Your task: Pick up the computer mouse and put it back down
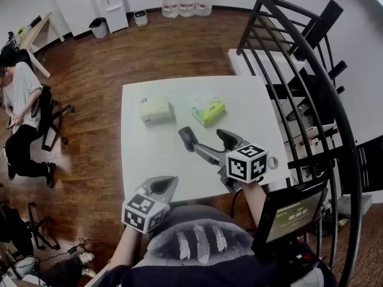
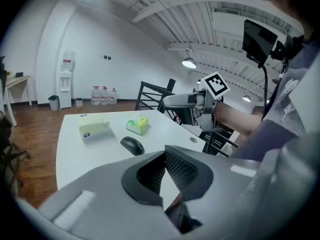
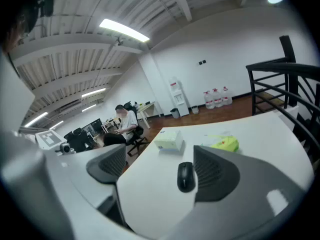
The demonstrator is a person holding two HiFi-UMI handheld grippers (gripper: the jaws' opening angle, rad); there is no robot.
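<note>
One black computer mouse (image 3: 185, 176) lies on the white table (image 3: 150, 204) between the right gripper's (image 3: 157, 161) wide-spread jaws, close beside the right-hand jaw, ungripped.

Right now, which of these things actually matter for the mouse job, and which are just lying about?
For the job: computer mouse; right gripper, fingers open, lined up on it; white table.
Lying about: pale tissue pack; green pack; water bottles; left gripper, shut and empty.
</note>
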